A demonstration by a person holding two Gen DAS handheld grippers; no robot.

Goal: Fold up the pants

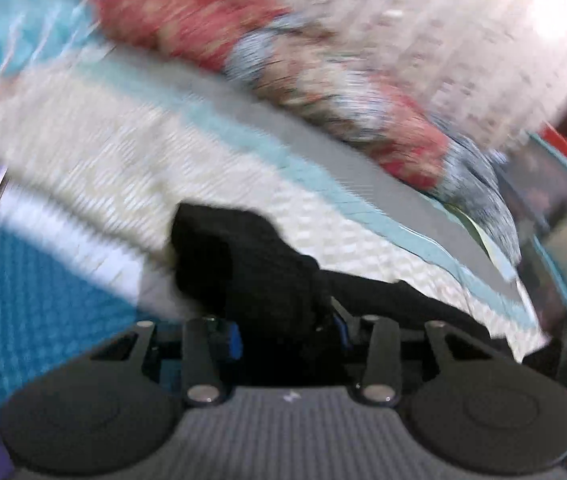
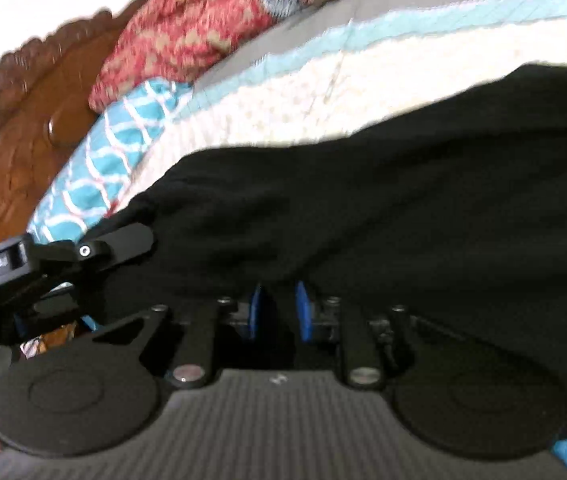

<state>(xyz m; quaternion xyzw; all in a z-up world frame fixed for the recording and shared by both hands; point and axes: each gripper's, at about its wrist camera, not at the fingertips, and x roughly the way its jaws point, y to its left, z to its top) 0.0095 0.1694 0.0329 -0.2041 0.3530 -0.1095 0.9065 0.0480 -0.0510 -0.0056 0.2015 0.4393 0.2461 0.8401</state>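
Black pants [image 2: 383,208] and a red blanket [image 2: 195,28] lie on the bed [image 2: 403,76]

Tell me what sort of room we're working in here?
Most likely a bedroom: the black pants lie on a bed's cream textured bedspread, with a carved brown wooden headboard and a turquoise patterned pillow behind.

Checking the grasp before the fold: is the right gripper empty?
No, the right gripper has black pants fabric bunched between its blue fingers, draping over the bed cover.
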